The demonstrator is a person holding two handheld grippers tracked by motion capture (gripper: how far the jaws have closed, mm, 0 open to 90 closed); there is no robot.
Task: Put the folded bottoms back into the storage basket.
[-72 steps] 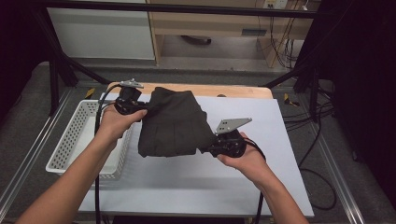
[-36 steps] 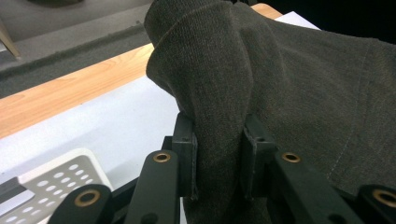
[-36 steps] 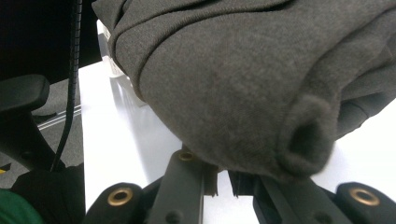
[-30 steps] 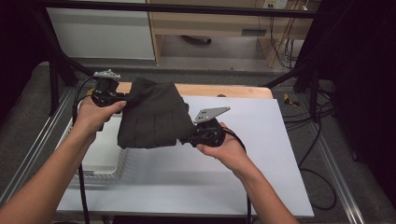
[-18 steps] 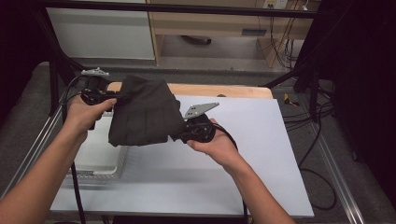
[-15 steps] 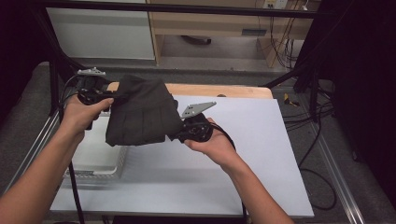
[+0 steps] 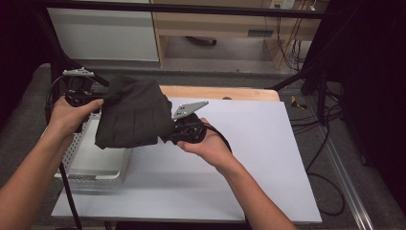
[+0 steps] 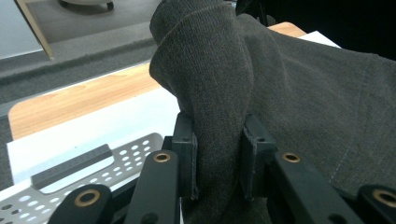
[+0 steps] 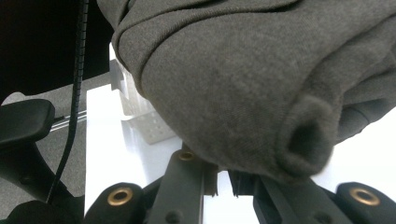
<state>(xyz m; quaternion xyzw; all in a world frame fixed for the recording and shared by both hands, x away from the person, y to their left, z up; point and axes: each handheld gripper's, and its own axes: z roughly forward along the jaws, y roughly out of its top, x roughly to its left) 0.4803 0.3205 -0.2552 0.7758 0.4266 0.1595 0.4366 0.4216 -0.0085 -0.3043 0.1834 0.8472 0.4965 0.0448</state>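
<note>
A folded dark grey garment [image 7: 134,115] hangs in the air between my two grippers, over the left part of the table. My left gripper [image 7: 109,97] grips its upper left edge. In the left gripper view a thick fold of the garment [image 8: 289,93] is pinched between the two pads of the left gripper [image 8: 218,158]. My right gripper [image 7: 166,136] holds the lower right edge. In the right gripper view the garment [image 9: 233,79] bulges over the nearly touching jaws of the right gripper [image 9: 223,179]; the pinched edge itself is mostly hidden.
A white perforated basket [image 7: 95,160] stands at the table's left edge, partly under the garment; it also appears as the basket [image 8: 70,172] and the basket [image 9: 140,116]. A white sheet [image 7: 249,158] covers the table, with a wooden strip [image 7: 220,92] behind it.
Both hands have carried the garment to the left and slightly up, from the middle of the table to above the basket. Both grips have stayed the same.
</note>
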